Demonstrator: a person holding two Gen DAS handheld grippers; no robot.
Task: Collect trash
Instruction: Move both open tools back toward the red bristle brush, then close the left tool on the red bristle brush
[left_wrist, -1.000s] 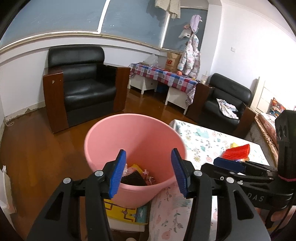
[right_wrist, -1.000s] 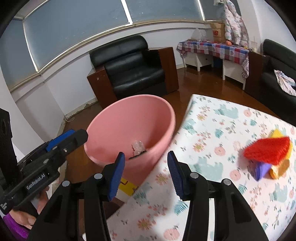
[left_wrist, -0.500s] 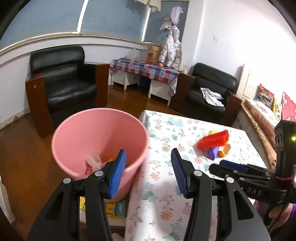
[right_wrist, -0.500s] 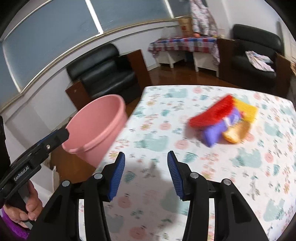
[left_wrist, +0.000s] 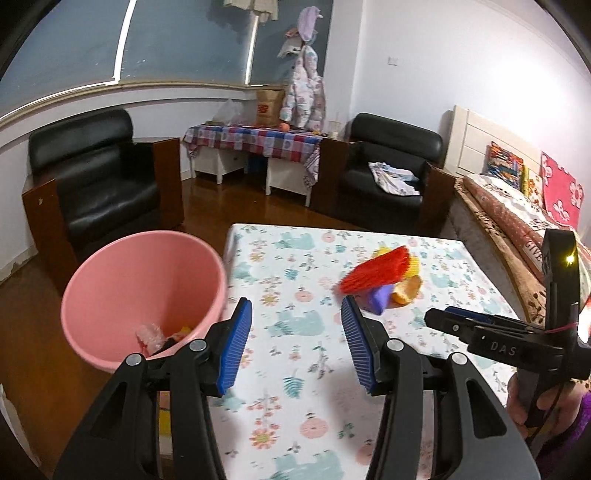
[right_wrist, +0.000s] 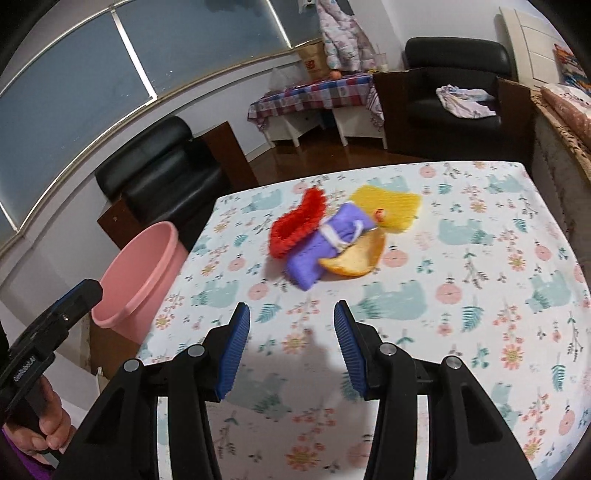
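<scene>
A pile of trash lies on the flowered tablecloth (right_wrist: 480, 295): a red foam net (right_wrist: 295, 225), a purple wrapper (right_wrist: 325, 245), an orange peel (right_wrist: 354, 258) and a yellow foam net (right_wrist: 391, 206). The pile also shows in the left wrist view (left_wrist: 376, 277). A pink bin (left_wrist: 144, 291) stands off the table's left edge with some trash at its bottom. My left gripper (left_wrist: 295, 347) is open and empty over the table beside the bin. My right gripper (right_wrist: 291, 350) is open and empty, a little short of the pile.
Two black armchairs (left_wrist: 96, 184) (left_wrist: 388, 177) and a low table with a checked cloth (left_wrist: 255, 144) stand at the back. A bed (left_wrist: 517, 218) runs along the right. The wooden floor (left_wrist: 33, 302) lies left of the bin.
Both grippers have swung right, away from the pink bin and toward the trash pile on the table. Both stay open and empty.
</scene>
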